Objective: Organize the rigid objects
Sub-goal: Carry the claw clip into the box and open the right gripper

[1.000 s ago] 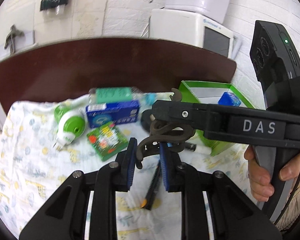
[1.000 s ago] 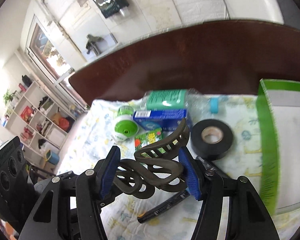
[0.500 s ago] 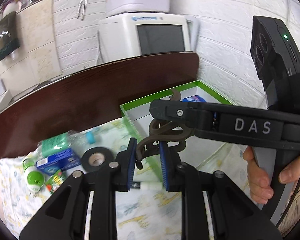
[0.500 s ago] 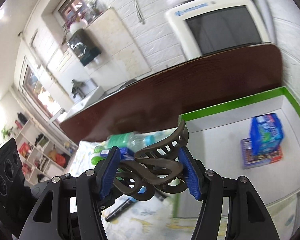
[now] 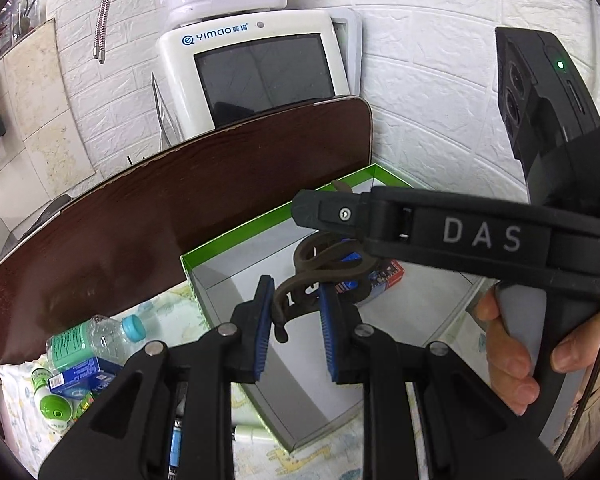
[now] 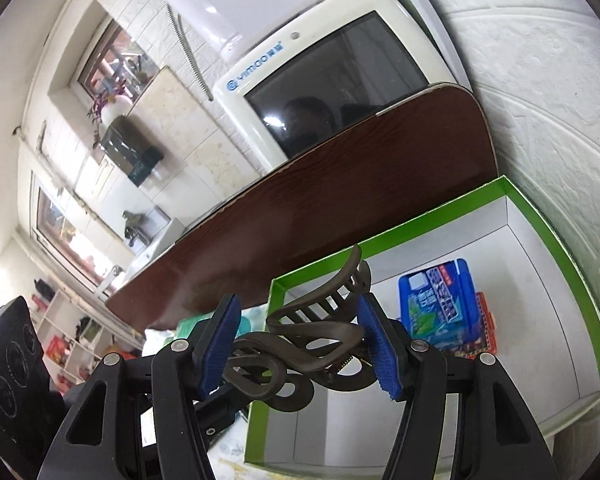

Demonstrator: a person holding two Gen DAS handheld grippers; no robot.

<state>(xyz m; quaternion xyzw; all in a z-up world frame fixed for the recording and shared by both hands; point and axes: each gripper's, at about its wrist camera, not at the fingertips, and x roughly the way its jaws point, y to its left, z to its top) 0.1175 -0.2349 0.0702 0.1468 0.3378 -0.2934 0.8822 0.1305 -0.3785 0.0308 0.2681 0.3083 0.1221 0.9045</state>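
since the earlier frames both grippers are swinging away from the cluttered cloth and are now arriving over the green-rimmed box [image 6: 556, 248], so the view is changing from bottles and tape to the box's grey interior. the brown hair claw clip [image 6: 320, 328] is hanging between the two tools, above the near-left part of the box and not yet touching its floor. the right gripper [image 6: 304, 344] is clenching the clip across its wide body, blue pads pressing both sides, jaws standing about half spread. the left gripper [image 5: 294, 320] is nearly closed, pinching one thin curved arm of the same clip [image 5: 324, 276]. a hand [image 5: 512, 360] is wrapping the right tool's handle. inside the box a blue packet [image 6: 440, 304] is lying on top of a red-edged packet [image 6: 486, 328] toward the far-right side. on the cloth a clear bottle [image 5: 96, 336] and a blue carton [image 5: 84, 376] are waiting. judgement: the clip is looking light and stiff, with thin openwork teeth and a spring hinge; smooth plastic may be slipping on a narrow pinch, and squeezing the levers could spring it open. the broad body hold seems the safer one; release low, clear of the packets.
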